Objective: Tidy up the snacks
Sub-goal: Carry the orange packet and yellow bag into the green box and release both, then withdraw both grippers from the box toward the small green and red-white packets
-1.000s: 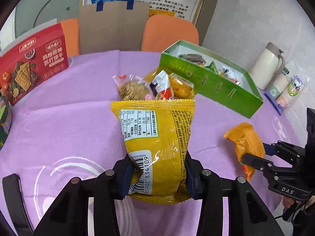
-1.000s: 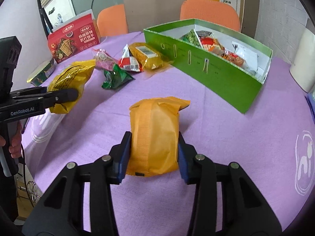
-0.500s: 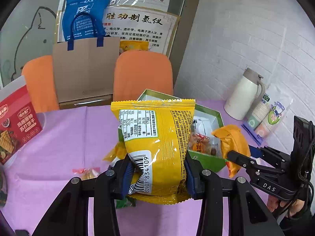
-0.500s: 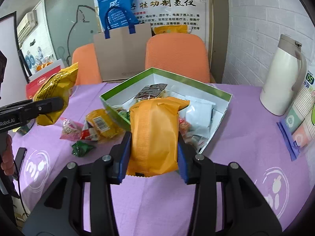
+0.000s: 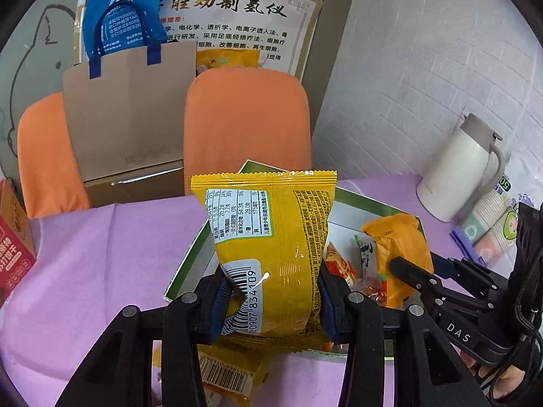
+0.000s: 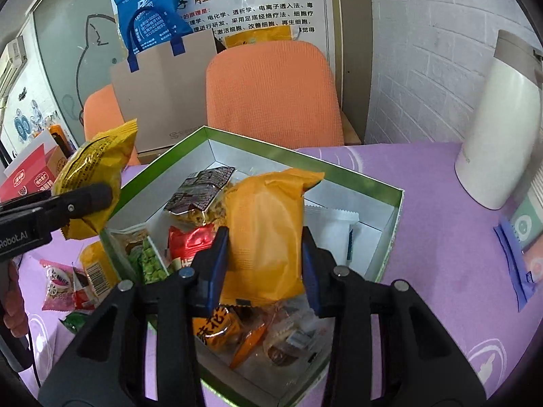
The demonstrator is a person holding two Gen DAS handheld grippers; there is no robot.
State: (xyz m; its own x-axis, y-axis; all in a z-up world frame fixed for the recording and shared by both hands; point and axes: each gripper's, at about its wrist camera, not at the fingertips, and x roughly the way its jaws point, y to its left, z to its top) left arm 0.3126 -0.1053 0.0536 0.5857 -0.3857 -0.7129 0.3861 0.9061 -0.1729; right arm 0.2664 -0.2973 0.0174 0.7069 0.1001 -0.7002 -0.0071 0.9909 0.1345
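A: Both sets of jaws clamped, one packet apiece. Left gripper [image 5: 271, 305] closed on the yellow packet [image 5: 268, 247] low down by the barcode, held upright above the near-left corner of the green box [image 6: 390, 234]. Right gripper [image 6: 261, 268] closed on the orange packet [image 6: 264, 234] across its lower half, hanging over the middle of the box.

B: Handling?

A: Light and puffy, by the look. Glossy film on the yellow one, so probably slick; a mid-body pinch with the pads on the flat faces seems safer than a grab at the crimped seam. Contents likely brittle, so no hard squeeze. Orange one matte, softer, already dented slightly at the pads.

B: Count?

A: Two packets in the air. Inside the box, roughly eight visible: a dark patterned one [image 6: 200, 190], a red one [image 6: 190, 240], a green one [image 6: 152, 264], a white one [image 6: 332, 234], several small orange and clear ones near the front wall; exact number hard to tell in the jumble. Still out on the purple table [image 6: 424, 176]: a yellow barcoded packet [image 6: 96, 268], a pink one [image 6: 57, 285], a red-and-white one beside it, a green scrap below. So about four left, possibly more hidden.

B: Elsewhere?

A: One white flask [image 6: 499, 129] at the far right, one red cracker box [image 5: 13, 251] at the far left, two orange chairs [image 6: 275, 91] behind.

B: Room for both?

A: Probably; bare floor showing at the box's right end, beside the white packet.
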